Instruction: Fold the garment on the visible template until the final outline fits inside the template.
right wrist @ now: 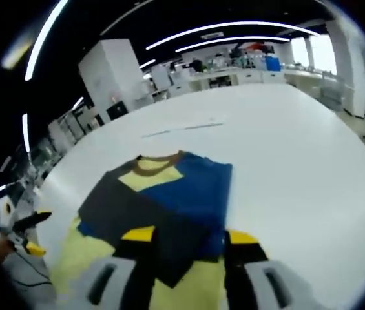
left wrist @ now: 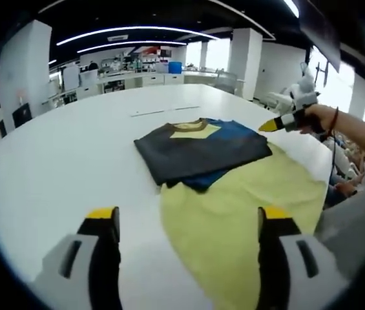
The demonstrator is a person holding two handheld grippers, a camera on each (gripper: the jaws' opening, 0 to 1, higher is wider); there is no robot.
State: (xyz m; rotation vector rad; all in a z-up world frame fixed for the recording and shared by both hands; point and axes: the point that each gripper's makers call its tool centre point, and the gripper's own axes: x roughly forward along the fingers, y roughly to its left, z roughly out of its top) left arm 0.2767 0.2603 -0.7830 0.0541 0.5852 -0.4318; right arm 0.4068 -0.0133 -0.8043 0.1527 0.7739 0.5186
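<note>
Nearest in the left gripper view, the left gripper (left wrist: pixel 188 223) is held with its jaws spread apart and nothing between them, above the table (left wrist: pixel 59 161) and the near yellow end of the garment (left wrist: pixel 201 152). In the right gripper view, the right gripper (right wrist: pixel 185 239) is likewise held agape over the garment's dark fold. The garment is laid on the white table, its dark and blue parts folded across the yellow. Beyond, desks (left wrist: pixel 137 77) are seen.

Yellow template (left wrist: pixel 234 219) cut off below, garment (left wrist: pixel 198 150) partly covering
</note>
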